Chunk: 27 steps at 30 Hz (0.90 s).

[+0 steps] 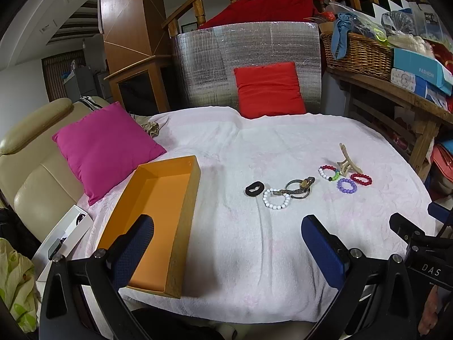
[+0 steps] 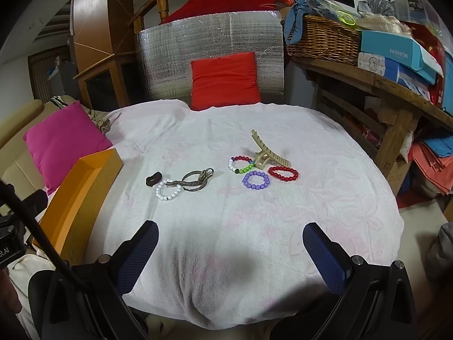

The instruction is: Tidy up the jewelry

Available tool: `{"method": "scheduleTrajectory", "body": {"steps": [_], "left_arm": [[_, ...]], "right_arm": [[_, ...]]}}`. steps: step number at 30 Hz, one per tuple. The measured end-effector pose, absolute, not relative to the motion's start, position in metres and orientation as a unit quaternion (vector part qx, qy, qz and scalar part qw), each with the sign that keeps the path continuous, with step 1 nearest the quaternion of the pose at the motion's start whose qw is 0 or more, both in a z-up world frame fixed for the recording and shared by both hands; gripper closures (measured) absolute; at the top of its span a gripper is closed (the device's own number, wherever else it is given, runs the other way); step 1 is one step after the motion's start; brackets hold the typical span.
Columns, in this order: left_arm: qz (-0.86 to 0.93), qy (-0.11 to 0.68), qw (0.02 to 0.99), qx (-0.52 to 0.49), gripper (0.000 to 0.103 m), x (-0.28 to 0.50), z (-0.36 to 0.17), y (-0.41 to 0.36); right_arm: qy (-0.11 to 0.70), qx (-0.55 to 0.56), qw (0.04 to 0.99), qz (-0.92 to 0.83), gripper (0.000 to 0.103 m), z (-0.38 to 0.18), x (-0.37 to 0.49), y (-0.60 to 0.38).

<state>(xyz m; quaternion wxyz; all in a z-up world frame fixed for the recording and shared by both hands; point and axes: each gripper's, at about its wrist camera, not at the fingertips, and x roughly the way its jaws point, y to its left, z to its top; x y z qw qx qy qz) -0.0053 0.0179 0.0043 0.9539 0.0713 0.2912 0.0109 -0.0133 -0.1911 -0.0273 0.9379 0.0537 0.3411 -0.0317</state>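
An open orange box (image 1: 158, 215) (image 2: 82, 187) lies empty at the left of a white towel-covered table (image 1: 254, 255) (image 2: 240, 240). Jewelry is spread mid-table: a black hair tie (image 1: 254, 189) (image 2: 153, 178), a white bead bracelet (image 1: 276, 198) (image 2: 169, 190), a metal watch with bangle (image 1: 300, 188) (image 2: 196, 180), a multicolour bead bracelet (image 1: 328, 172) (image 2: 240, 165), a purple bracelet (image 1: 347, 185) (image 2: 255, 180), a red bracelet (image 1: 361, 179) (image 2: 283, 173) and a beige hair claw (image 1: 346, 161) (image 2: 267, 150). My left gripper (image 1: 228, 243) and my right gripper (image 2: 230, 252) both stand open and empty near the front edge.
A pink cushion (image 1: 107, 147) lies on a beige armchair (image 1: 34, 170) at the left. A red cushion (image 1: 269, 89) leans on a silver foil panel (image 1: 246, 56) at the back. A wooden shelf (image 2: 382, 85) with a wicker basket (image 2: 322, 39) and boxes stands right.
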Motion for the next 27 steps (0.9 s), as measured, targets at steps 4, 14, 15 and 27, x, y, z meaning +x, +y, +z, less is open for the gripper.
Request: {"method": "scheduleTrajectory", "body": {"steps": [4, 14, 15, 27], "left_arm": [[0.012, 0.293, 0.953, 0.072, 0.0, -0.005, 0.003, 0.017], [0.013, 0.298, 0.952, 0.072, 0.0, -0.003, -0.002, 0.017], [0.013, 0.299, 0.951, 0.072, 0.0, -0.002, -0.003, 0.017], [0.016, 0.311, 0.947, 0.075, 0.0, 0.01, -0.01, 0.017]], "right_arm": [[0.341, 0.055, 0.938, -0.032, 0.0, -0.028, -0.013, -0.192], [0.345, 0.057, 0.936, -0.033, 0.0, -0.032, -0.012, -0.191], [0.345, 0.057, 0.936, -0.033, 0.0, -0.032, -0.012, -0.192], [0.353, 0.063, 0.933, -0.035, 0.0, -0.04, -0.002, -0.197]]}}
